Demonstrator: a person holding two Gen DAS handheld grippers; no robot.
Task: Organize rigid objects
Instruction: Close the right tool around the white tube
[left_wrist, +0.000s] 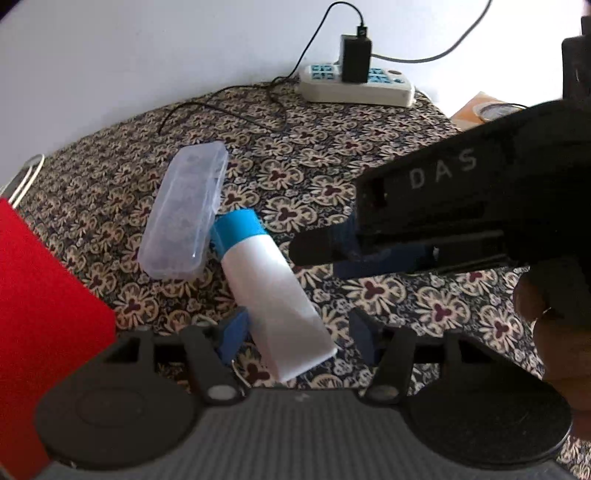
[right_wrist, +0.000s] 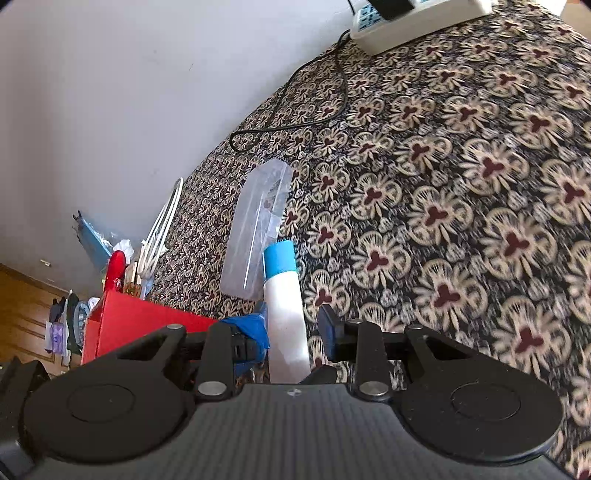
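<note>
A white tube (left_wrist: 273, 291) with a blue cap (left_wrist: 240, 227) lies on the flowered cloth. Its cap rests against a clear plastic case (left_wrist: 184, 206). My left gripper (left_wrist: 299, 332) is open. The tube's flat end lies between its blue fingers, and a gap shows on the right side. My right gripper (left_wrist: 317, 258) reaches in from the right, with its tips just beside the tube's body. In the right wrist view the tube (right_wrist: 286, 306) shows in the gap of the right gripper (right_wrist: 291, 321). No pad visibly presses on it. The clear case (right_wrist: 258, 225) lies beyond.
A red box (left_wrist: 44, 295) (right_wrist: 140, 317) stands at the left edge of the cloth. At the far wall sits a white power strip (left_wrist: 354, 88) with a black charger and a trailing cable (left_wrist: 221, 107). A hand (left_wrist: 546, 332) holds the right gripper. Clutter lies beyond the red box.
</note>
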